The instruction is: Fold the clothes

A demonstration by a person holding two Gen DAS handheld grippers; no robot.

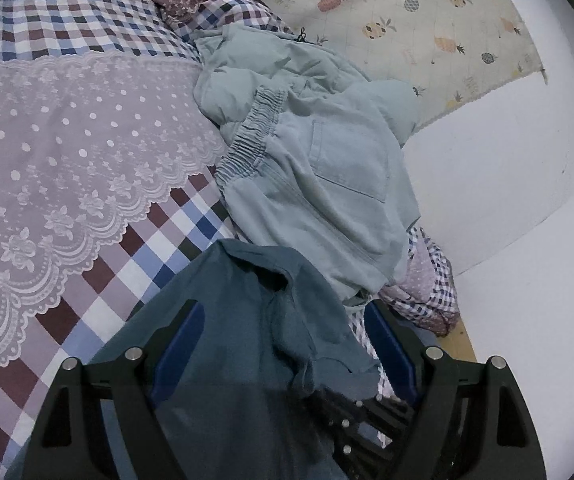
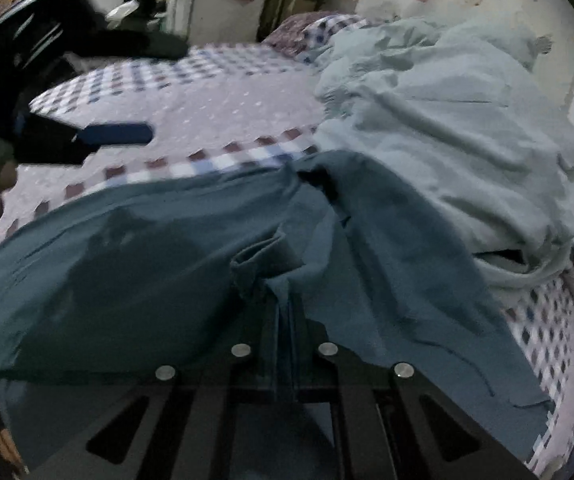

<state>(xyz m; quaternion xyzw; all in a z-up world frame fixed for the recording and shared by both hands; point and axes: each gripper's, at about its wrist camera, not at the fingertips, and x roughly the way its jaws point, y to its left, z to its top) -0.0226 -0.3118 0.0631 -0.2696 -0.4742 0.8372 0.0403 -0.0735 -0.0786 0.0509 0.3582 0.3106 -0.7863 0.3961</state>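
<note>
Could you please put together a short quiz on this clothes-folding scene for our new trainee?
1. True or false: the right tongs are shut on the dark teal cotton garment.
2. Which item shows an elastic waistband? A) the light blue denim shorts B) the white pineapple-print sheet C) the checked bedspread with a lilac lace panel
3. Fill in: the blue-padded left tongs stand ____, with teal cloth draped between their fingers.

Key: 1 true; 2 A; 3 open.
</note>
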